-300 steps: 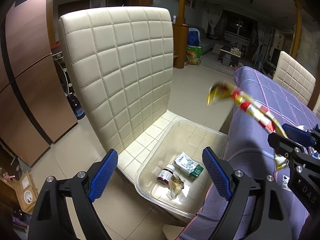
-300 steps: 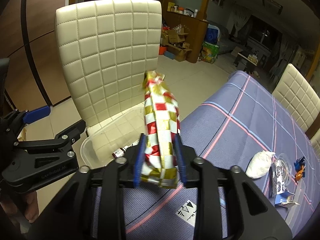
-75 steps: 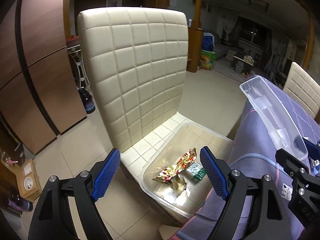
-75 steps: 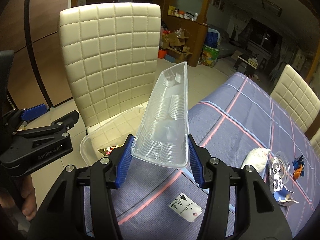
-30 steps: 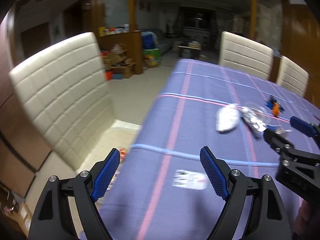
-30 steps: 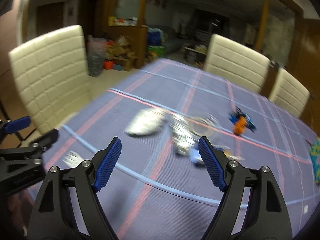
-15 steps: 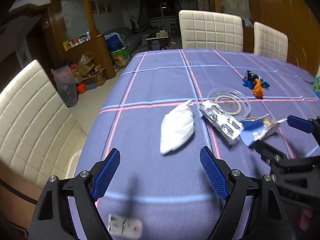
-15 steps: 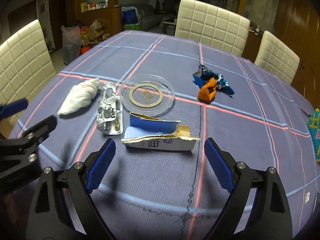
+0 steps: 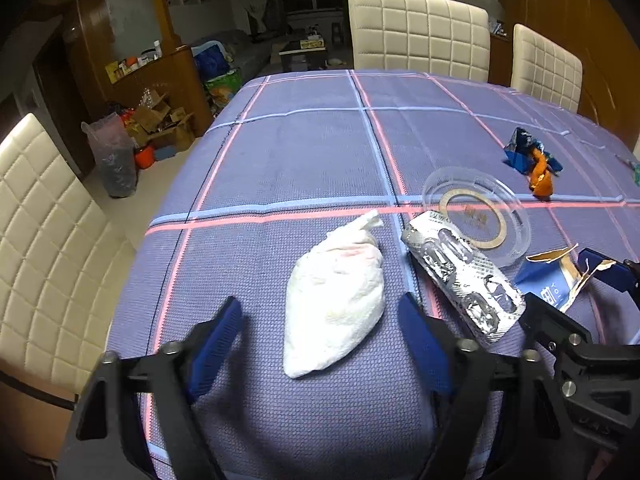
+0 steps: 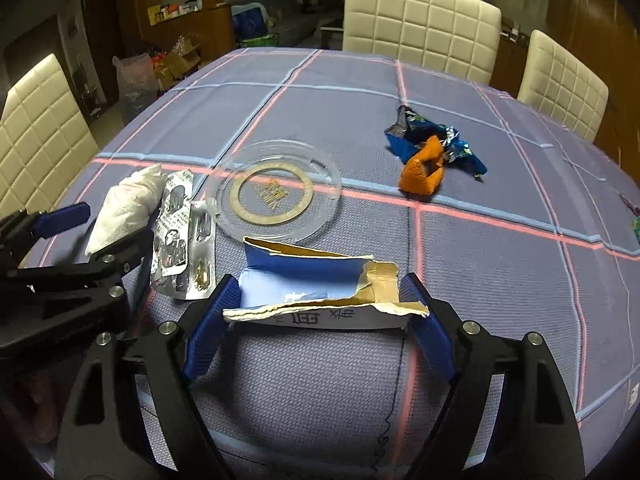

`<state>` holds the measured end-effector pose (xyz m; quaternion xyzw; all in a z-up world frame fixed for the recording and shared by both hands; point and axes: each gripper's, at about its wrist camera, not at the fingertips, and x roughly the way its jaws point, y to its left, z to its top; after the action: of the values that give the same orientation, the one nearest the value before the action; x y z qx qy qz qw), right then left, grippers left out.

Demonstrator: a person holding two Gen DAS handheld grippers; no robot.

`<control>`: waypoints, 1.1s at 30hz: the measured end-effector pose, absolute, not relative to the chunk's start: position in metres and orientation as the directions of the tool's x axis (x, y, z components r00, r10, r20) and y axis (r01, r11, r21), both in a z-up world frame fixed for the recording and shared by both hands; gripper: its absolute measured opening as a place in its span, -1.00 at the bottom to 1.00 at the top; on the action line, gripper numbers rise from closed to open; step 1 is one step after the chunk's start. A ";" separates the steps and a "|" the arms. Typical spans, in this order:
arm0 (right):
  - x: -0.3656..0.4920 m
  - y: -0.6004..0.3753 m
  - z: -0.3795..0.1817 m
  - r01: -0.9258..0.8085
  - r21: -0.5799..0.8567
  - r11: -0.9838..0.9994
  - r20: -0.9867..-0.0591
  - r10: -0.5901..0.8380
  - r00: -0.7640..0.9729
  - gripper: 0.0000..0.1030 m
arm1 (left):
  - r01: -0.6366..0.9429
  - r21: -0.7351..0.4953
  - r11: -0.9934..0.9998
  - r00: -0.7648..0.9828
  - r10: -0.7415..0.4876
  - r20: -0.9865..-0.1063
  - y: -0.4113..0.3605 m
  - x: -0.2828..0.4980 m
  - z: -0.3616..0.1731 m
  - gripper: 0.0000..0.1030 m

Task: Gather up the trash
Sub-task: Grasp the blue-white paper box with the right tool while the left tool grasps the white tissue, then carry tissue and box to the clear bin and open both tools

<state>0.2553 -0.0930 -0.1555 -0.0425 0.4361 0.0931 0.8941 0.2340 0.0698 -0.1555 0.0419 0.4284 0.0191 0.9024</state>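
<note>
While both my claws hang over the counter [image 9: 304, 148], each has its own piece of trash lined up. My left claw [image 9: 320, 344] straddles the tissue wad [image 9: 334, 300], which lies dead ahead between the pads with its long axis running away from me, pointed tail far; the jaws have just been closing but the pads stand clear of it on both sides, so nothing is held. My right claw [image 10: 320, 312] brackets the torn box [image 10: 320, 284], which lies crosswise, its long axis spanning from pad to pad; those jaws have also just narrowed, and the box ends sit right at the pads, though I cannot tell if they press yet. Just right of the tissue lies the foil blister pack [image 9: 464, 276], close to my left claw's right finger, so I judge a careless squeeze could catch its edge. Beyond it sits the clear lid [image 10: 274, 194], near the box's far side, and further off the orange peel [image 10: 422, 170] with a blue wrapper [image 10: 436, 140], well apart from both claws.
</note>
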 end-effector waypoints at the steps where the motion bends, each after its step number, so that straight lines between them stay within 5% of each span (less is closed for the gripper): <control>1: 0.255 -0.094 -0.155 -0.202 0.008 0.979 -0.788 0.131 0.602 0.58 | 0.007 0.085 0.996 0.634 0.061 -0.771 0.070 0.232 -0.154 -0.06; 4: 0.253 -0.094 -0.153 -0.200 0.007 0.980 -0.786 0.129 0.605 0.58 | 0.010 0.078 0.997 0.625 0.055 -0.779 0.069 0.229 -0.152 -0.59; 7: 0.245 -0.092 -0.147 -0.205 -0.005 0.979 -0.773 0.127 0.622 0.58 | 0.015 0.068 0.998 0.620 0.044 -0.783 0.070 0.222 -0.150 -0.73; 33: 0.135 -0.102 -0.075 -0.269 -0.052 0.962 -0.605 0.184 0.774 0.58 | -0.003 0.131 0.991 0.758 0.088 -0.646 0.052 0.110 -0.078 -0.75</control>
<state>0.1346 -0.1016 -0.0754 -0.0677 0.3135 0.1205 0.9395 0.1099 0.0517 -0.0785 0.0610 0.3468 0.0243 0.9356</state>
